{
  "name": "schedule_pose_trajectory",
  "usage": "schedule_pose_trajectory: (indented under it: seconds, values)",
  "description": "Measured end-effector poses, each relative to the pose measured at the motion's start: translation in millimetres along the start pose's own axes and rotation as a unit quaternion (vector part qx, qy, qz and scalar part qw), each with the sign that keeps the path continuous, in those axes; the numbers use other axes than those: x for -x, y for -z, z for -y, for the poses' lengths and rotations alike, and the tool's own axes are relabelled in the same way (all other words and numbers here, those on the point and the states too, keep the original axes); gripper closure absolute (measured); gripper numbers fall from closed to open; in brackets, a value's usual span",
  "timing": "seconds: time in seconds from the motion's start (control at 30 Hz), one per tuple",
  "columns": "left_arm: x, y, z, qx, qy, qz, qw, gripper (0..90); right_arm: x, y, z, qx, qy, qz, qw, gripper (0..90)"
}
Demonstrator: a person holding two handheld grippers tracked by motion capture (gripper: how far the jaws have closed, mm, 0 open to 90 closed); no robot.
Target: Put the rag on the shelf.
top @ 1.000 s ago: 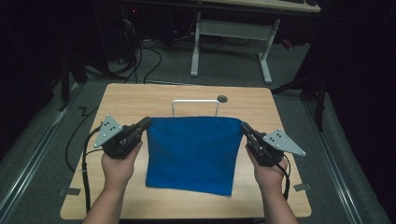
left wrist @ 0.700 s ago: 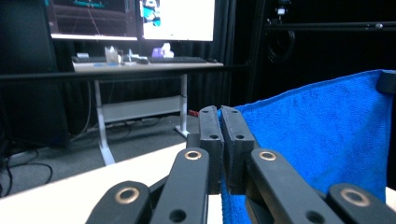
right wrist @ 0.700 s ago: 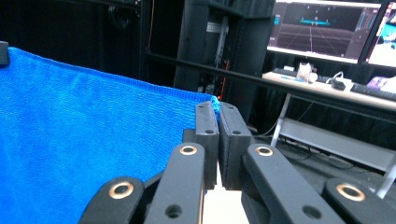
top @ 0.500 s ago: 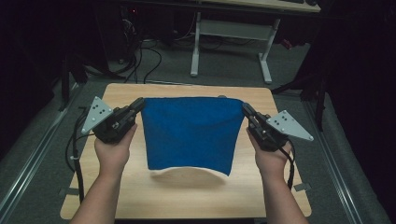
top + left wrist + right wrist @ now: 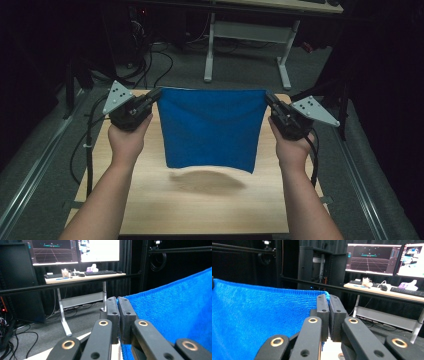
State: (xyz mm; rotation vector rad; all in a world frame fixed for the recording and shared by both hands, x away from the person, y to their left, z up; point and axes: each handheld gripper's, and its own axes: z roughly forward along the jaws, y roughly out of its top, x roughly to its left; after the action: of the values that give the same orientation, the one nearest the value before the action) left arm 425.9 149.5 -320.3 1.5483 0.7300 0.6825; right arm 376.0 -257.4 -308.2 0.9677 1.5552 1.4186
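A blue cloth (image 5: 210,127) hangs in the air above the wooden table (image 5: 200,210), stretched flat between my two grippers. My left gripper (image 5: 156,93) is shut on its upper left corner, and my right gripper (image 5: 268,97) is shut on its upper right corner. The lower edge hangs free above the tabletop and casts a shadow there. In the left gripper view the jaws (image 5: 117,302) pinch the edge of the blue cloth (image 5: 172,312), which spreads to the right. In the right gripper view the jaws (image 5: 328,300) clamp the corner of the cloth (image 5: 259,320), which spreads to the left.
Beyond the table's far edge stands a white-legged desk (image 5: 250,35) with cables on the floor beside it. Monitors (image 5: 372,258) and a keyboard (image 5: 100,272) sit on that desk. Metal rails (image 5: 35,170) run along the floor on both sides of the table.
Both grippers have risen and moved away from me with the cloth. Its lower edge, which lay on the table a second ago, now hangs free above it.
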Motion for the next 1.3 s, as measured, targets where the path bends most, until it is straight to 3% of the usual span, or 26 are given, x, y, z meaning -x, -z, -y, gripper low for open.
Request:
schedule_pose_trajectory:
  seconds: [0.17, 0.33, 0.5, 0.6, 0.67, 0.8, 1.07, 1.3]
  values:
    - [-9.3, -13.6, -7.7, -0.004, -0.003, -0.012, 0.9999, 88.5, 9.1, -20.3, -4.0, -0.006, -0.003, 0.005, 1.0, 88.8]
    - [-15.4, -26.5, -23.1, 0.0, -0.018, -0.025, 0.9995, 88.5, 19.2, -42.2, -9.4, -0.011, -0.008, 0.012, 0.9998, 88.7]
    - [-23.3, -46.5, -31.8, -0.011, -0.034, -0.046, 0.9983, 88.5, 29.1, -62.9, -14.4, -0.016, -0.006, 0.02, 0.9997, 88.8]
    - [-33.8, -63.4, -32.2, -0.024, -0.02, -0.057, 0.9979, 88.5, 33.1, -75.7, -15.5, -0.022, -0.004, 0.023, 0.9995, 88.8]
    - [-37.8, -71.7, -30.0, -0.033, -0.024, -0.064, 0.9971, 88.5, 36.0, -88.1, -14.3, -0.035, -0.001, 0.027, 0.999, 88.8]
    - [-45.6, -87.5, -19.6, -0.064, -0.033, -0.07, 0.995, 88.4, 41.6, -104.3, -11.6, -0.054, 0.013, 0.031, 0.998, 88.8]
    - [-59.0, -103.7, 14.2, -0.1, -0.001, -0.064, 0.9929, 88.5, 46.7, -130.9, 9.4, -0.098, 0.006, 0.029, 0.9947, 88.9]
    - [-60.7, -107.3, 59.8, -0.153, 0.028, -0.044, 0.9869, 88.5, 46.3, -141.3, 48.7, -0.146, -0.004, 0.019, 0.989, 88.8]
